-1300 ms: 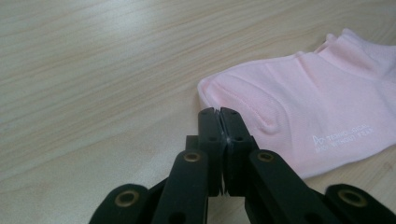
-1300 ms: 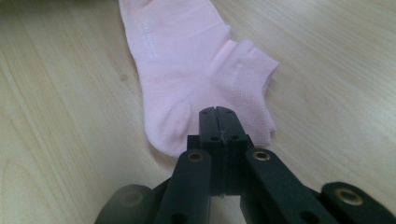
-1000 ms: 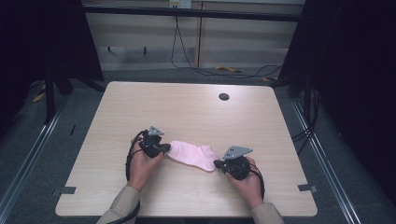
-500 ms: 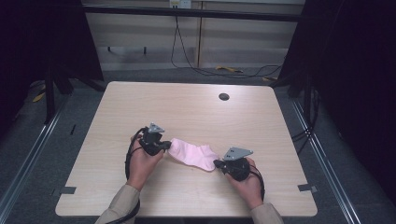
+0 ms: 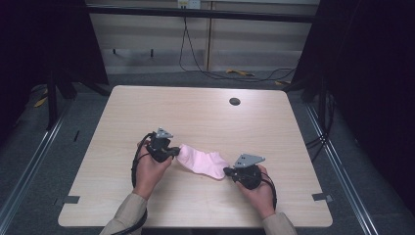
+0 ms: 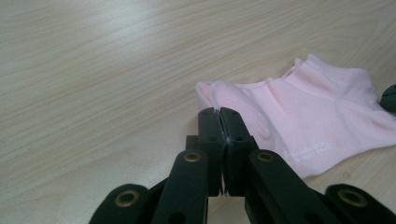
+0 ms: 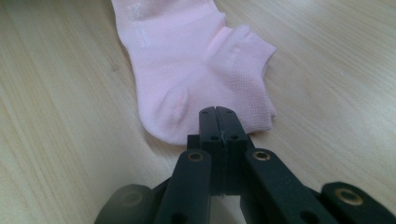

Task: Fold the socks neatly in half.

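A pink ankle sock (image 5: 203, 161) lies flat on the wooden table (image 5: 195, 112), stretched between my two grippers. My left gripper (image 5: 173, 152) is at the sock's left end. In the left gripper view its jaws (image 6: 218, 112) are pressed together, with a fold of the sock's (image 6: 303, 112) edge pinched at their tips. My right gripper (image 5: 227, 172) is at the sock's right end. In the right gripper view its jaws (image 7: 218, 111) are closed over the near edge of the sock (image 7: 187, 60), by the ribbed cuff.
A small dark round grommet (image 5: 234, 101) sits in the tabletop toward the far right. A hand and sleeve come in behind each gripper from the near edge. Dark frame posts and cables stand around the table on the floor.
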`<state>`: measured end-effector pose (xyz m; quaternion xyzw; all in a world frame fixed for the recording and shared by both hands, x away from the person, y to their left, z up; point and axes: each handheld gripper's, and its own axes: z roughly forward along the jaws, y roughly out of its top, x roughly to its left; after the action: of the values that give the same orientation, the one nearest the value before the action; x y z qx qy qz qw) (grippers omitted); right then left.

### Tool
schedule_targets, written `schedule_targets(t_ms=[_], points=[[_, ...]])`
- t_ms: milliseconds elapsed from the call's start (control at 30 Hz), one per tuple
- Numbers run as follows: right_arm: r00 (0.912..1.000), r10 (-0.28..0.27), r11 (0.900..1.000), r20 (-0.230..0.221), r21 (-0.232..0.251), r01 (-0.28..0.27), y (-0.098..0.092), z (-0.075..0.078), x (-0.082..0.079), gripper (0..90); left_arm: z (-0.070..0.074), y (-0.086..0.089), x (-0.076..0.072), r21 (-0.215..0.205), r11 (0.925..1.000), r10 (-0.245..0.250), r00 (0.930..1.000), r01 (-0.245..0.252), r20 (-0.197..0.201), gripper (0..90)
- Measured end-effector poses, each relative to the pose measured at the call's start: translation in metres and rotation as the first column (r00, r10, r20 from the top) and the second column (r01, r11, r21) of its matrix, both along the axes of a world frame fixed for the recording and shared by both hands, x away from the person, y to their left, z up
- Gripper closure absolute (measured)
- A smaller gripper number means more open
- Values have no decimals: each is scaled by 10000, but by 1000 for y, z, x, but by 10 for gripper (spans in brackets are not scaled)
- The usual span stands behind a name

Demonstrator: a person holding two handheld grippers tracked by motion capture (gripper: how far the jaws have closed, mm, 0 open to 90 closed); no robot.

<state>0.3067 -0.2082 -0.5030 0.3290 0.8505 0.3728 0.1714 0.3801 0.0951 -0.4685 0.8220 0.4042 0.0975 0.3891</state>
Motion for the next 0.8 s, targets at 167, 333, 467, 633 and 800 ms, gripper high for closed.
schedule_targets(t_ms=[167, 333, 467, 633, 800], points=[[10000, 17, 10000, 1, 6, -17, 0, 0, 1, 900, 5, -2, 0, -127, 9999, -45, 10000, 45, 37, 886], [10000, 17, 10000, 0, 3, -17, 0, 0, 0, 900, 6, -2, -1, -104, 9999, -6, 10000, 6, 21, 886], [10000, -1, 10000, -9, 20, 1, 0, 0, 1, 900, 7, -4, -2, -159, 9999, -45, 10000, 46, 58, 886], [10000, 8, 10000, -10, -10, -8, 1, 0, 1, 900, 11, -7, -3, -190, 9998, -105, 9999, 106, 75, 887], [9999, 107, 9999, -10, -31, -107, 4, 0, 0, 900, 15, -8, -4, -101, 9998, -166, 9998, 168, 134, 887]])
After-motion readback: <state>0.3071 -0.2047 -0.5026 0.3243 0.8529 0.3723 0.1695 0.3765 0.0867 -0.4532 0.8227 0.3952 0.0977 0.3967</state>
